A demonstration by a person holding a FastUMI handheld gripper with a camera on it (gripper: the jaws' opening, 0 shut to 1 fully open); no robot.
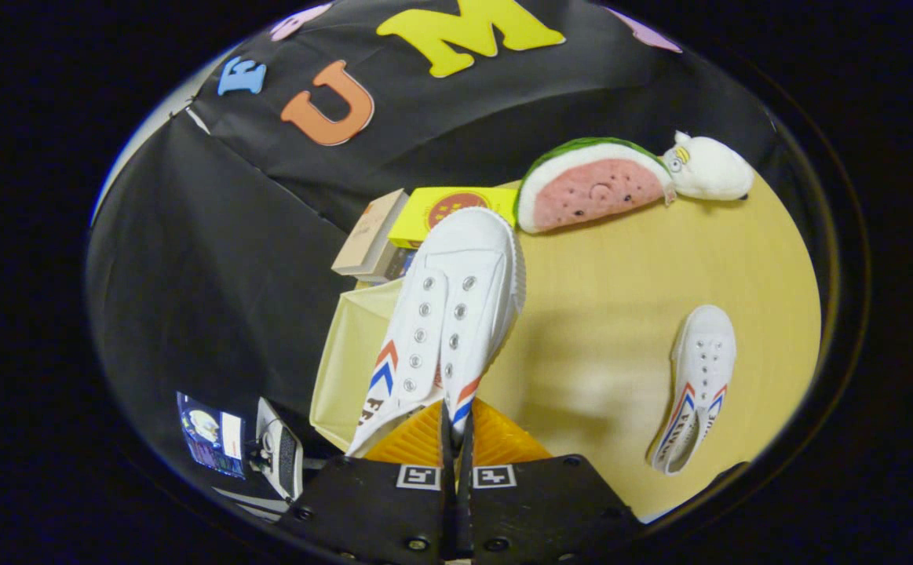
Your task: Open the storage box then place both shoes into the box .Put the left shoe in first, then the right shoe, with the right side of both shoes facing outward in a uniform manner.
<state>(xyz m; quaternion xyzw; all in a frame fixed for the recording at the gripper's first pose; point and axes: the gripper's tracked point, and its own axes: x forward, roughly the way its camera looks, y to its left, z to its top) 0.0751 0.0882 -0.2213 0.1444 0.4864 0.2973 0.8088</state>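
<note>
The gripper (pixel 456 439), fingers pinched on 1 white canvas shoe's (pixel 448 322) collar, holds it over the pale storage box (pixel 346 361); so thin a grip could slip, dropping it askew.

Black cloth wall (pixel 213 259) behind a pale wooden table (pixel 621 314).

We cannot see the heel of the held shoe (pixel 448 329): it runs down behind the gripper (pixel 456 439), whose fingers are closed together on its edge, and the contact itself is hidden. The pale box (pixel 346 369) shows just one side panel; the shoe covers the rest, so its inside stays unknown. The books (pixel 381 235) are partly masked by the shoe's toe. The small screen (pixel 211 435) below the cloth is too tiny and warped to make out.
</note>
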